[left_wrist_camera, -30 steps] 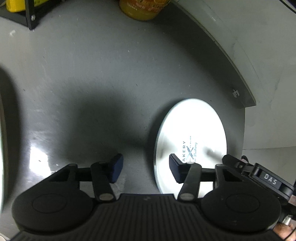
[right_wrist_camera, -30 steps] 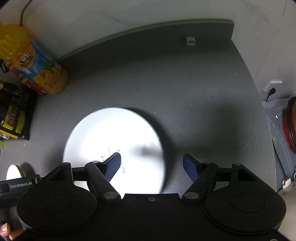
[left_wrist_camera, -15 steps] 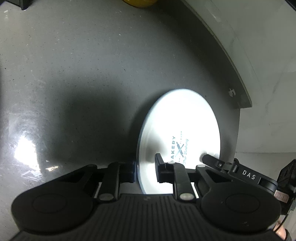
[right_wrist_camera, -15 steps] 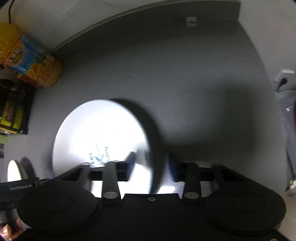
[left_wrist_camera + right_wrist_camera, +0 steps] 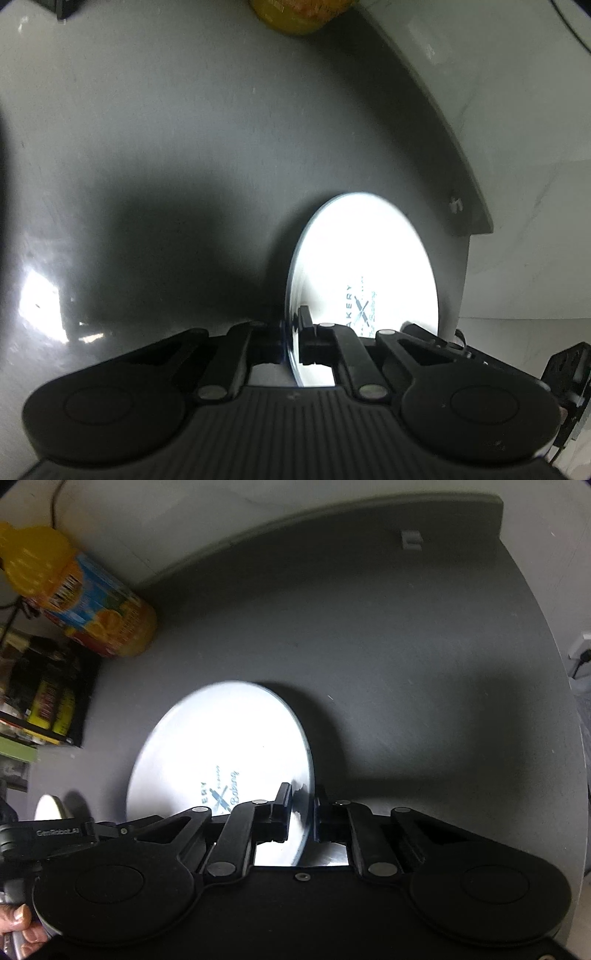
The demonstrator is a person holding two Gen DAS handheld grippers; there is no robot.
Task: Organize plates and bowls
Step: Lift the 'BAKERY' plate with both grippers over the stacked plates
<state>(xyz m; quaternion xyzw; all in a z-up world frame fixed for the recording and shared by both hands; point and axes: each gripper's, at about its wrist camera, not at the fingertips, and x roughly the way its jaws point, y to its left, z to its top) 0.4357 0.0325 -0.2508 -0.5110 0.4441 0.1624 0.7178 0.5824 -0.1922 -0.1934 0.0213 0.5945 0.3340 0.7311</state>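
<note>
Both sets of jaws are pinched onto the same white plate (image 5: 364,266), one on each side of its rim. The left gripper (image 5: 292,341) has closed down narrow on the plate's left edge, the rim sandwiched between its dark pads. The right gripper (image 5: 301,814) clamps the opposite edge in the same way, its jaws drawn in with only the rim between them. The plate sits close in front of both cameras, over the grey bench (image 5: 388,635), with blue bakery lettering on its face; whether it has left the bench or its far rim rests there I cannot tell.

A second ago both pairs of jaws stood wide apart, with the plate's rim loose in the gap of each and not gripped. Since then they have come together on it, and the plate now looks nearer and larger in both views.

At the lower left of the right wrist view, fingers (image 5: 18,925) of the person's hand wrap the other gripper's handle, and a small white round object (image 5: 50,806) lies on the bench just beyond it. Farther back on the left stands a dark rack (image 5: 48,698) of packaged goods, and beside it a yellow juice bottle (image 5: 85,594) with a bright label. A low grey upstand (image 5: 369,507) and a pale wall (image 5: 517,110) close off the far edge. Nothing lies between the plate and the open bench behind it.
</note>
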